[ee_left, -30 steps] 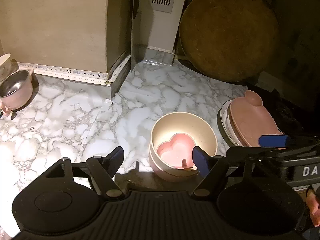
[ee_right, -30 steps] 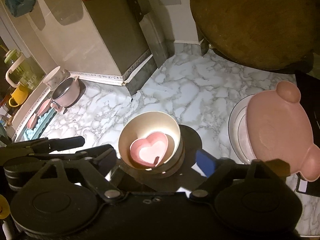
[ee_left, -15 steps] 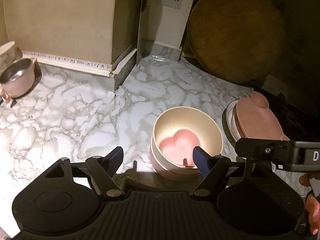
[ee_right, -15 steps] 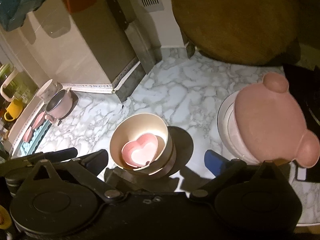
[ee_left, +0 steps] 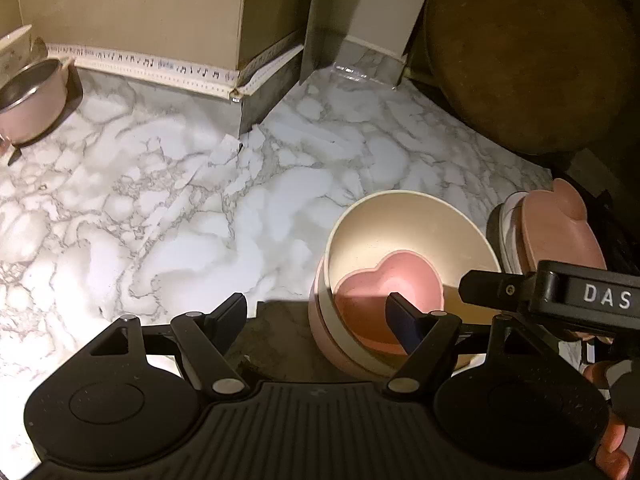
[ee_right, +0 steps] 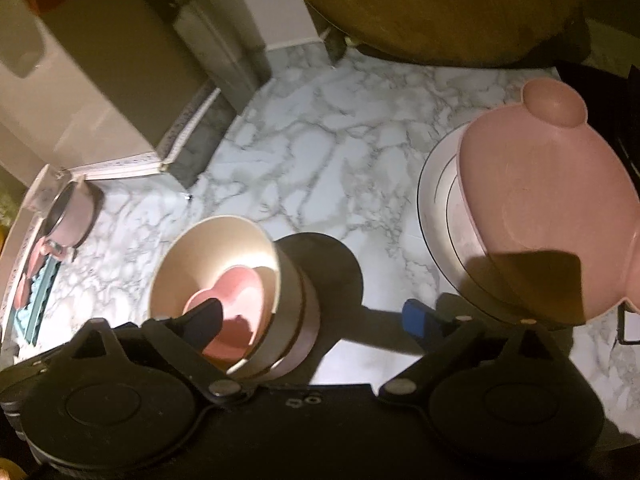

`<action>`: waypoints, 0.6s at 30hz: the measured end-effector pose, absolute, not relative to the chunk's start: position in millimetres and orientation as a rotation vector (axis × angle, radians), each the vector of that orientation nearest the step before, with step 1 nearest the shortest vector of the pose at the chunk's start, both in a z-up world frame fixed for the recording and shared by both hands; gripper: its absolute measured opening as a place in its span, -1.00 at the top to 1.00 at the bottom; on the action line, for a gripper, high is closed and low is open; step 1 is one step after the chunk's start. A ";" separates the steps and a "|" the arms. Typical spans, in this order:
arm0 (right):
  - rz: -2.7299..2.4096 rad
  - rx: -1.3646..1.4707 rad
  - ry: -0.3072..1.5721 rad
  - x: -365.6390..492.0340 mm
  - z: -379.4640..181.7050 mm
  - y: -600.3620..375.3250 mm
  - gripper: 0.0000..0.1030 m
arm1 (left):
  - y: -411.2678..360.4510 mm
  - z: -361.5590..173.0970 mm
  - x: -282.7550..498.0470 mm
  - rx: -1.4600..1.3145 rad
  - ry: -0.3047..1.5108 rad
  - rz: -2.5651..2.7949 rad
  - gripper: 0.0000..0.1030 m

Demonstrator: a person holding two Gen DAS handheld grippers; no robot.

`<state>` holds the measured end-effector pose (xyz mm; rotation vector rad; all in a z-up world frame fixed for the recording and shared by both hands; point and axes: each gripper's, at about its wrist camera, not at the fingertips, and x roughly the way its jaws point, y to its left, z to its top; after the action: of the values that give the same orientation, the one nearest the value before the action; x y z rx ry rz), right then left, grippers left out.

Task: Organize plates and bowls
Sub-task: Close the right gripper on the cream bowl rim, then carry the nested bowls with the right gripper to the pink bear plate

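Observation:
A cream bowl [ee_left: 408, 224] sits nested in a pink bowl [ee_left: 320, 332] on the marble counter, with a pink heart-shaped dish [ee_left: 388, 280] inside it. My left gripper [ee_left: 316, 316] is open. One finger is over the heart dish and the other is outside the stack's left wall. My right gripper [ee_right: 312, 318] straddles the right wall of the cream bowl [ee_right: 216, 256]. Its jaws are closing but its pads are not pressing, and its left finger is over the heart dish [ee_right: 240, 300]. To the right, a pink bear-shaped plate [ee_right: 540, 208] lies on white plates [ee_right: 436, 200].
A round wooden board [ee_left: 528, 48] leans at the back right. A beige box [ee_left: 132, 4] stands against the back wall. A small pink pot [ee_left: 28, 100] sits far left. Open marble counter [ee_left: 160, 208] lies between them. A hand [ee_left: 608, 444] shows at the lower right.
Both grippers have dropped toward the bowl stack and rolled. Each now has one finger inside the cream bowl's rim. The bowls and plates have not moved.

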<state>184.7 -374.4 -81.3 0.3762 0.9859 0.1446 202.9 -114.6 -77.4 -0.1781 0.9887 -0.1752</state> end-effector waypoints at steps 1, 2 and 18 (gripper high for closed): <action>0.140 0.388 0.990 187.7 -83.9 -374.8 -0.75 | -115.3 -79.7 204.9 -0.181 0.995 -0.173 -0.48; 0.138 0.397 0.995 190.6 -86.2 -375.4 -0.68 | -116.0 -82.2 207.0 -0.184 1.002 -0.170 -0.48; 0.192 0.423 1.083 212.1 -106.3 -360.3 -0.17 | -118.3 -99.4 218.0 -0.219 1.059 -0.155 -0.46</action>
<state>212.1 -360.3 -106.3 0.4233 1.0829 0.1924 218.0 -118.3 -99.4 -0.2186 1.0589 -0.1546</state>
